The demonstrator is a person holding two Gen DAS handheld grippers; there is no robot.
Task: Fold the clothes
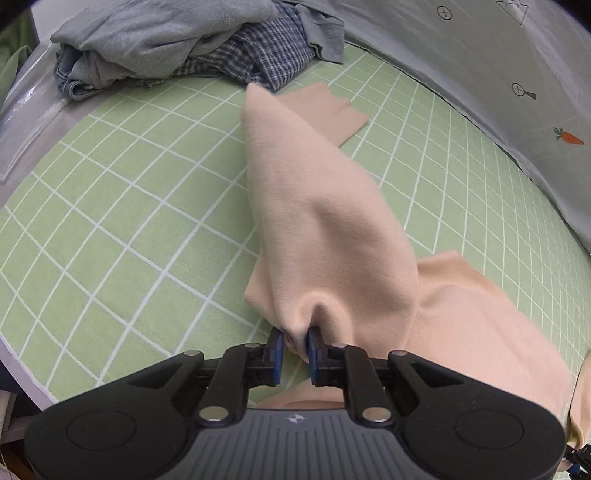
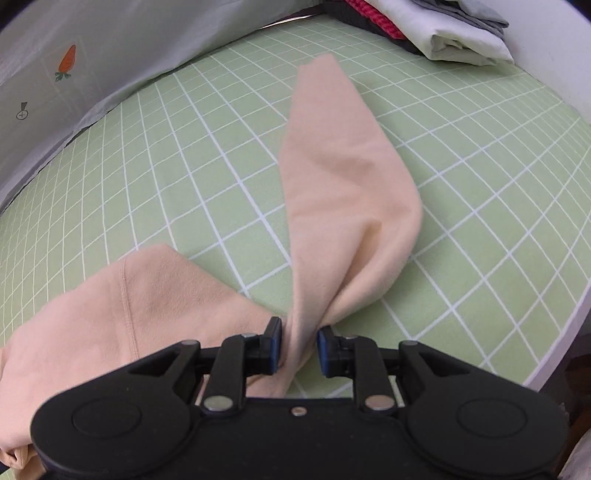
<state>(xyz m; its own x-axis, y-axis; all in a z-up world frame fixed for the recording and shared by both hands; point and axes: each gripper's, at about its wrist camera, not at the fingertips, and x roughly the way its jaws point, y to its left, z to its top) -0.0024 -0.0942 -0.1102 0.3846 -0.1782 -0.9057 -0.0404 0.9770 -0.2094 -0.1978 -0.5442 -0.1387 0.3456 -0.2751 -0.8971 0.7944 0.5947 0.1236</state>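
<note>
A peach long-sleeved garment (image 1: 317, 206) lies partly on the green grid mat (image 1: 129, 192). My left gripper (image 1: 295, 338) is shut on a bunched fold of it, with one sleeve stretching away toward the far cuff (image 1: 332, 107). In the right wrist view the same peach garment (image 2: 340, 177) runs forward from my right gripper (image 2: 300, 334), which is shut on a gathered fold of the other sleeve. The garment's body (image 2: 140, 295) hangs between the two grippers to the left, lifted off the mat.
A heap of crumpled clothes (image 1: 184, 48), grey, denim and blue plaid, sits at the mat's far left corner. Folded clothes (image 2: 443, 33) are stacked at the far right. A grey sheet with a carrot print (image 2: 66, 59) borders the mat (image 2: 480, 184).
</note>
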